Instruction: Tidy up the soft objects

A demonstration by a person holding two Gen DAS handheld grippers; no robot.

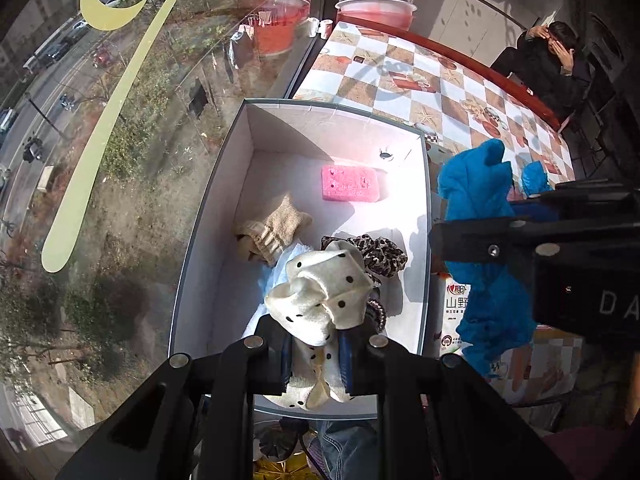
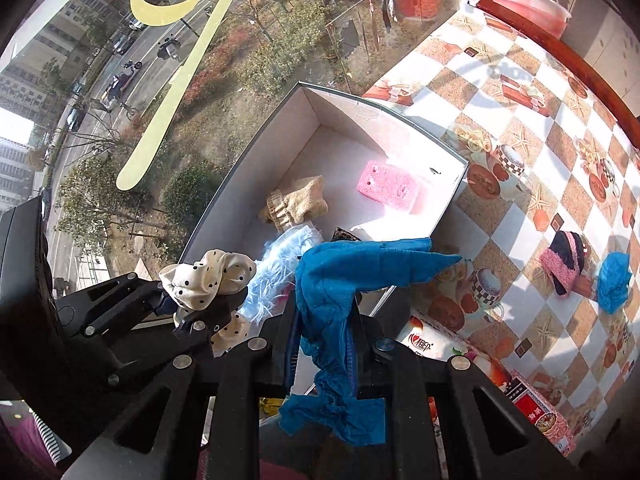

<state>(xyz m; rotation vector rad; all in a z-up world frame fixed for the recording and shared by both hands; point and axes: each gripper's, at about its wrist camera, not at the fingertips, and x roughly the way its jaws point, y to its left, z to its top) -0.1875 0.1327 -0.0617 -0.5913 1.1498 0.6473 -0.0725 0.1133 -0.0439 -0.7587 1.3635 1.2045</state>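
Note:
A white open box [image 1: 424, 216] [image 2: 448, 204] sits on the table by the window. In it lie a pink sponge [image 1: 350, 183] [image 2: 389, 187], a beige knit piece [image 1: 274, 226] [image 2: 298, 202], a leopard-print scrunchie [image 1: 382, 254] and a pale blue fluffy piece [image 2: 276, 272]. My left gripper [image 1: 316, 356] [image 2: 188, 312] is shut on a cream polka-dot cloth [image 1: 320, 292] [image 2: 208, 276], held over the box's near end. My right gripper [image 2: 324, 344] [image 1: 460, 240] is shut on a blue cloth [image 2: 340, 276] [image 1: 486, 240], beside the box's right wall.
A checkered tablecloth [image 2: 520, 128] covers the table. On it lie a pink-and-dark knit piece [image 2: 564, 266] and a second blue cloth [image 2: 612, 280] [image 1: 536, 178]. A printed carton [image 2: 480, 364] lies near the box. A pink basin [image 1: 376, 12] stands far back. A person [image 1: 552, 60] sits beyond.

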